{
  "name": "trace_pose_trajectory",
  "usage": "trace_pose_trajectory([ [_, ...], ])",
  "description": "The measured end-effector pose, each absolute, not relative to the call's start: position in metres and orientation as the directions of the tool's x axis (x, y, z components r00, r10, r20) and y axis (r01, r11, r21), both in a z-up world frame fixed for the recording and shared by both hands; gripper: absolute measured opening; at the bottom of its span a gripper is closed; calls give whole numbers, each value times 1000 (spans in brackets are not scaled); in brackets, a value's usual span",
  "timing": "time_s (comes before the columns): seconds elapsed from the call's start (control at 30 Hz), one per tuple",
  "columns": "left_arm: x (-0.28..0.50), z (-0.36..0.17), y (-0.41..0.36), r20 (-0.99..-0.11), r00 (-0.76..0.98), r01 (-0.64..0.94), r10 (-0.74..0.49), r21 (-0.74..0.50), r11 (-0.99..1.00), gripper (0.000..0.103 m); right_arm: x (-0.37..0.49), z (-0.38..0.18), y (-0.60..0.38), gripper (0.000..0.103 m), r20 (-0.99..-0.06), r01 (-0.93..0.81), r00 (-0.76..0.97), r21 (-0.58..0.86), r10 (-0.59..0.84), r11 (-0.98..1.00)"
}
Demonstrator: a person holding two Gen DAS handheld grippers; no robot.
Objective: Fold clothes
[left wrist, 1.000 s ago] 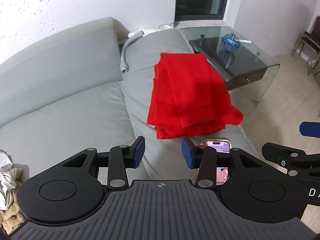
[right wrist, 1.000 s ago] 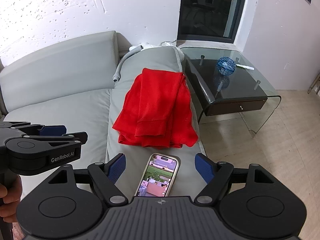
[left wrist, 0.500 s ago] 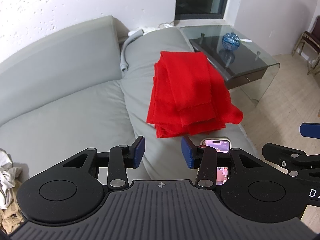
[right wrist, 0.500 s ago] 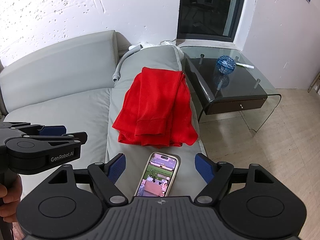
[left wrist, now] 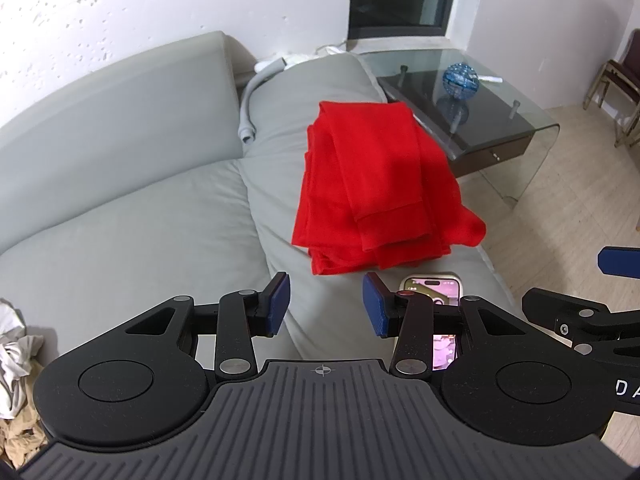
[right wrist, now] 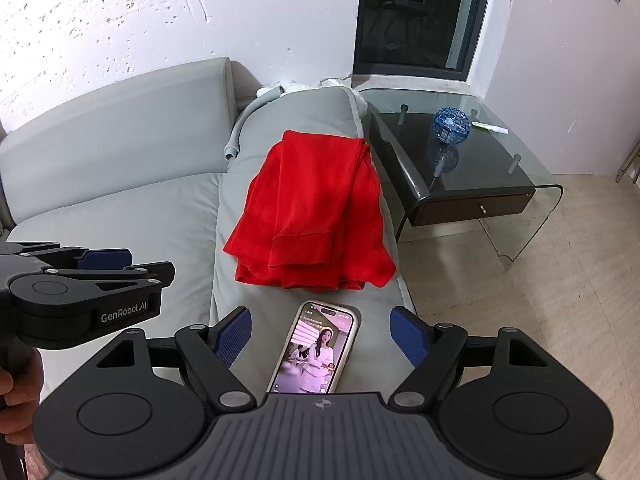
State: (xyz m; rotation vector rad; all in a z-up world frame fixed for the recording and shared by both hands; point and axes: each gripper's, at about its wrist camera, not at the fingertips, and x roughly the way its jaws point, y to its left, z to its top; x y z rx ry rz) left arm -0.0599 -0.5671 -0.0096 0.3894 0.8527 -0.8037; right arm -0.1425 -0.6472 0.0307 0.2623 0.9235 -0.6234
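Note:
A folded red garment (left wrist: 376,184) (right wrist: 316,212) lies on the grey sofa's long cushion (left wrist: 280,148) (right wrist: 308,120), its layers stacked with a cuffed edge facing me. My left gripper (left wrist: 325,305) hovers above the cushion short of the garment, open, nothing between its blue pads. My right gripper (right wrist: 320,334) is open wider and hangs over a lit phone (right wrist: 316,348) (left wrist: 436,286) lying on the cushion just before the garment. Neither gripper touches the cloth. In the right wrist view the left gripper shows again at the left edge, held by a hand (right wrist: 20,396).
A glass side table (right wrist: 500,184) (left wrist: 500,120) with a blue ball (right wrist: 450,125) stands right of the sofa. A grey hose (left wrist: 252,96) lies behind the cushion. Crumpled white and tan clothes (left wrist: 16,364) sit at the left. A chair (left wrist: 616,80) stands far right on tiled floor.

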Motion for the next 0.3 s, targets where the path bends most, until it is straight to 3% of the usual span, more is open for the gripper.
trace_pose_trajectory([
  [0.3, -62, -9, -566, -779, 410, 764, -475, 9, 645, 46, -143, 28, -645, 76, -808, 610, 439, -53, -392, 791],
])
